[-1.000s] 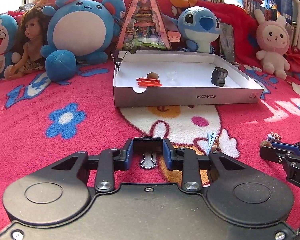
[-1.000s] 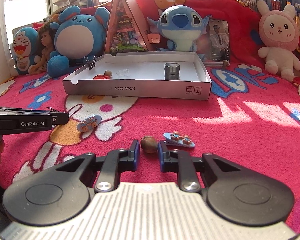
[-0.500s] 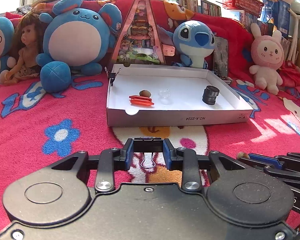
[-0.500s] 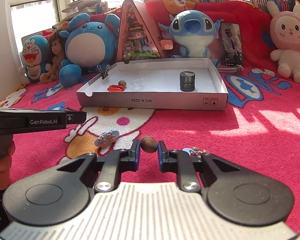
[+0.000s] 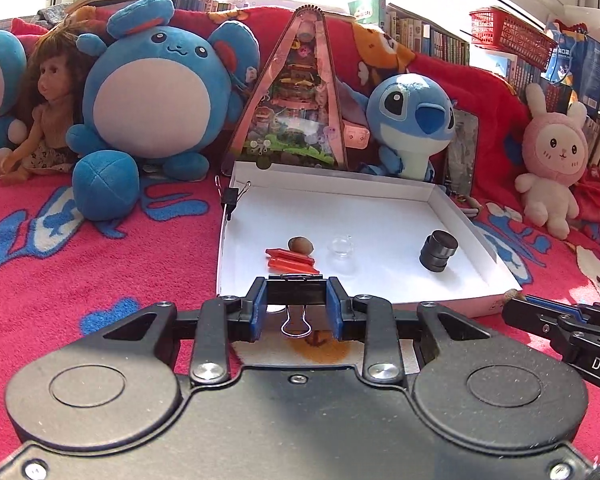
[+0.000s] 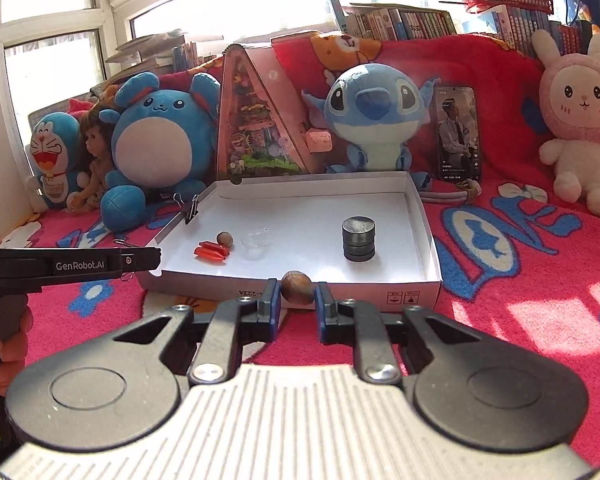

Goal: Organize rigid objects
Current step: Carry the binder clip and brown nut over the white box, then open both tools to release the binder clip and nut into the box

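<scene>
Red blanket (image 6: 540, 280): nut (image 6: 297, 287) btwn fingertips (image 6: 271, 300)

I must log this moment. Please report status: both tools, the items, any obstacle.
Left tool shut on binder clip. Right tool shut on nut. White box directly ahead, nothing in the way.

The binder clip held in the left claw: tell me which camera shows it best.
The left wrist view. There the binder clip sits gripped between the left claw pads, black body and wire handle both plain. The right wrist view shows only that claw's side, with thin wire loops poking out by its tip.
</scene>
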Action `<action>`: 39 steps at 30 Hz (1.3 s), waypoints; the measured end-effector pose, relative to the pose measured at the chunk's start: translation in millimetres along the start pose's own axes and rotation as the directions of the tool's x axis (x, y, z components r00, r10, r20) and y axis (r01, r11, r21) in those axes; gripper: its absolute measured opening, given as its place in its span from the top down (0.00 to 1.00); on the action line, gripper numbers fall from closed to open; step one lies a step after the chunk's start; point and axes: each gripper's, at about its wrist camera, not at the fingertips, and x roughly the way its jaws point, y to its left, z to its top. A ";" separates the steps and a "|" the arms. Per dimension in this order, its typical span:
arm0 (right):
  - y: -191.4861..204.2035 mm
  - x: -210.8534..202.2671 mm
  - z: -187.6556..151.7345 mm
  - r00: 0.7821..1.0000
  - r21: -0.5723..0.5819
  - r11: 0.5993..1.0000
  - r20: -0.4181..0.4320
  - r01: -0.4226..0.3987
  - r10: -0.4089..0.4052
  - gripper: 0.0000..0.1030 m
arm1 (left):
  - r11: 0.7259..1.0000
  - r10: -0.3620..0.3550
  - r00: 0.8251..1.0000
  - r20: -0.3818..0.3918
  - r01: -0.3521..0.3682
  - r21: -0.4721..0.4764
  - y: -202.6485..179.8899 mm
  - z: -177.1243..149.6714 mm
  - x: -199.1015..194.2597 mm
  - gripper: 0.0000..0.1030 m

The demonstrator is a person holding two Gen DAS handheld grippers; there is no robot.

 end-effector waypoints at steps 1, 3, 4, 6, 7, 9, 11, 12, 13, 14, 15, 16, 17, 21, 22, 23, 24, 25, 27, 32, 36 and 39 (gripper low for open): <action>-3.0 3.0 4.3 1.000 0.001 1.000 -0.001 0.011 -0.011 0.79 | 1.000 0.004 1.000 -0.006 -0.004 0.000 0.3 2.7 4.4 0.72; -8.4 7.6 10.8 0.999 0.002 0.999 0.000 0.034 -0.034 0.79 | 1.000 0.012 1.000 -0.028 -0.012 -0.008 1.8 8.9 15.9 0.72; -12.4 10.9 14.6 0.999 0.006 0.999 -0.002 0.046 -0.046 0.79 | 1.000 0.009 0.999 -0.041 -0.009 -0.010 2.7 11.5 21.2 0.72; -21.1 18.5 21.4 0.997 0.010 0.997 -0.001 0.081 -0.081 0.79 | 1.000 0.010 0.998 -0.066 -0.012 -0.020 4.3 15.5 31.1 0.72; -23.6 21.5 23.4 0.996 0.008 0.996 -0.003 0.092 -0.092 0.79 | 1.000 0.012 0.997 -0.077 -0.013 -0.018 4.5 17.0 36.1 0.72; -30.4 31.1 28.1 0.993 0.009 0.993 -0.021 0.115 -0.115 0.78 | 1.000 0.015 0.995 -0.101 -0.017 -0.020 5.5 19.0 45.6 0.72; -37.3 40.9 31.6 0.992 0.021 0.993 -0.051 0.118 -0.117 0.78 | 1.000 0.016 0.992 -0.124 -0.018 -0.021 6.2 19.8 53.8 0.72; -40.5 46.2 33.2 0.991 0.027 0.992 -0.070 0.119 -0.117 0.78 | 1.000 0.019 0.991 -0.131 -0.021 -0.019 6.0 19.7 57.5 0.72; -44.1 52.7 34.7 0.989 0.035 0.992 -0.089 0.122 -0.119 0.78 | 0.999 0.026 0.990 -0.137 -0.029 -0.015 5.6 19.6 60.6 0.72; -46.7 57.5 36.1 0.987 0.043 0.991 -0.101 0.126 -0.122 0.78 | 0.999 0.034 0.989 -0.143 -0.036 -0.009 4.7 19.1 63.9 0.72; -48.5 61.3 37.4 0.986 0.048 0.990 -0.111 0.129 -0.123 0.78 | 0.999 0.038 0.988 -0.147 -0.040 -0.006 4.2 18.7 66.6 0.72; -50.8 65.9 38.9 0.985 0.056 0.990 -0.121 0.133 -0.126 0.78 | 0.999 0.043 0.988 -0.151 -0.044 -0.004 4.0 18.4 69.3 0.72; -52.9 70.8 40.0 0.983 0.064 0.988 -0.130 0.140 -0.131 0.78 | 0.999 0.047 0.987 -0.154 -0.048 -0.002 3.9 18.4 71.9 0.72; -58.6 84.4 42.8 0.978 0.096 0.984 -0.164 0.149 -0.132 0.78 | 0.998 0.066 0.985 -0.162 -0.064 0.015 2.8 18.3 81.1 0.72; -60.2 87.0 43.2 0.977 0.108 0.983 -0.172 0.148 -0.128 0.78 | 0.998 0.070 0.984 -0.164 -0.068 0.016 2.9 18.5 83.2 0.72; -61.3 89.3 43.5 0.976 0.116 0.982 -0.180 0.148 -0.126 0.78 | 0.997 0.071 0.984 -0.165 -0.068 0.018 3.1 19.0 85.5 0.72; -62.2 91.4 43.5 0.974 0.120 0.982 -0.188 0.148 -0.124 0.78 | 0.997 0.071 0.984 -0.165 -0.069 0.021 2.9 19.3 87.2 0.72; -62.5 93.1 43.2 0.973 0.121 0.981 -0.194 0.150 -0.125 0.78 | 0.997 0.078 0.984 -0.162 -0.074 0.029 2.1 19.6 88.7 0.72; -62.4 97.1 43.1 0.970 0.118 0.981 -0.206 0.153 -0.126 0.78 | 0.995 0.090 0.984 -0.155 -0.084 0.044 0.0 20.6 92.1 0.72; -62.7 104.4 44.6 0.963 0.094 0.982 -0.232 0.163 -0.137 0.78 | 0.994 0.100 0.984 -0.146 -0.091 0.066 -4.1 22.5 99.5 0.72; -63.5 109.4 45.1 0.958 0.082 0.983 -0.250 0.164 -0.139 0.78 | 0.992 0.109 0.984 -0.137 -0.099 0.078 -5.7 25.6 107.5 0.72; -64.4 112.6 45.0 0.956 0.082 0.982 -0.255 0.168 -0.142 0.78 | 0.991 0.118 0.984 -0.133 -0.108 0.077 -6.4 29.3 113.8 0.72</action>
